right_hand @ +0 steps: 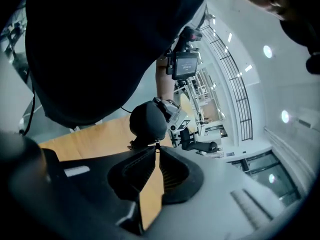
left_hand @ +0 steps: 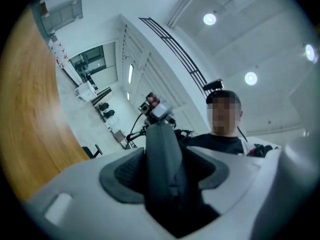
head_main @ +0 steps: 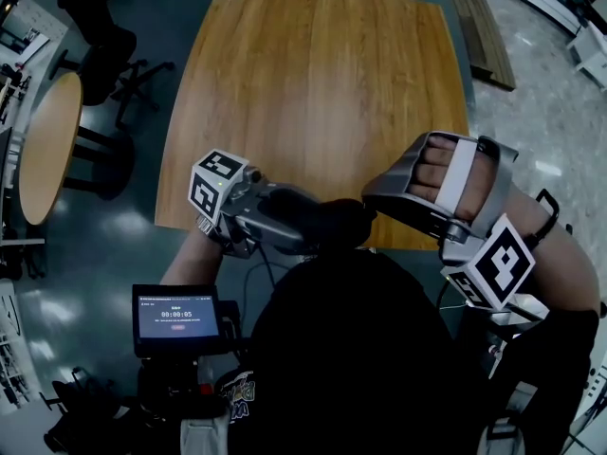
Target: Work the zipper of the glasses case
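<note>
Two grippers meet above the near edge of the wooden table (head_main: 322, 83), both held off it and close to the person's chest. We see the left gripper (left_hand: 167, 176) with its jaws spread wide and clamped across the dark glasses case (left_hand: 161, 149), the pads pressing on its two sides. The case stands up between them, one end poking out past the tips. We judge that this wide hold anchors the case so it can't swing when the zip gets tugged. The right gripper (right_hand: 156, 156) comes in from the right with its jaws almost fully together, the tips pinching the small zipper pull (right_hand: 156, 147) at the case's rounded end, nothing else in it. We reckon the narrow pinch suits such a tiny tab, and with the grippers tip to tip the right one can drag the pull along the seam. We can't tell how far the zipper has run, as the seam is too dark. A small screen (head_main: 177, 318) sits near left, off the table
</note>
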Tool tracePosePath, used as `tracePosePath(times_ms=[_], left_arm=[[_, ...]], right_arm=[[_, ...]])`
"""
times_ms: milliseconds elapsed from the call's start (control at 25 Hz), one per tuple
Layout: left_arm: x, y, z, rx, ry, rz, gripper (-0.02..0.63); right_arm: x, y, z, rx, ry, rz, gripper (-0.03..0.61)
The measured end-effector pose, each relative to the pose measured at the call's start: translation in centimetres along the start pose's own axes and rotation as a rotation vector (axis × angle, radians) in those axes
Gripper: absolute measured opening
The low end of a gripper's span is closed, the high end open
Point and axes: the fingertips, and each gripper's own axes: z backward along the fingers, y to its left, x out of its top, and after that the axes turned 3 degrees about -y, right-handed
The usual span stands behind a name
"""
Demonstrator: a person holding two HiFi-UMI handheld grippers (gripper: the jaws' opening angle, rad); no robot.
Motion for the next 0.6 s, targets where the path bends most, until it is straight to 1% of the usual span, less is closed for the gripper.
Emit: tracePosePath(times_ms=[40,80,160,240,360,480,600], left_arm=[[-0.2,0.0,-0.5,-0.001,0.024,-0.009,0.258],[-0.7,0.1,-1.1,0.002,0.065,-0.017,0.261],[-1.8,0.5,-2.3,0.026,0.166,-0.035,0.264],[-2.4,0.7,-3.4,0.040,0.235,-0.052,0.268],[-1.9,0.7,-4.7,0.041,0.266,-0.088,0.284],[-1.7,1.1,-5.5,0.071,0.301,-0.120,0.291],[-1.5,1.3,-5.4,0.096,0.292,-0.129,0.278]], right_arm=[[0.0,-0.1,-0.1,0.012,-0.021,-0.046,0.027],[0.0,-0.2,-0.2,0.022,-0.037,-0.079,0.026],[-0.1,-0.5,-0.5,0.031,-0.046,-0.096,0.026],[0.0,-0.7,-0.8,0.036,-0.049,-0.097,0.026],[-0.2,-1.0,-1.3,0.035,-0.018,-0.067,0.026],[-0.3,-1.0,-1.8,0.047,0.013,-0.013,0.026],[-0.4,-1.0,-0.9,0.065,0.016,0.025,0.025]])
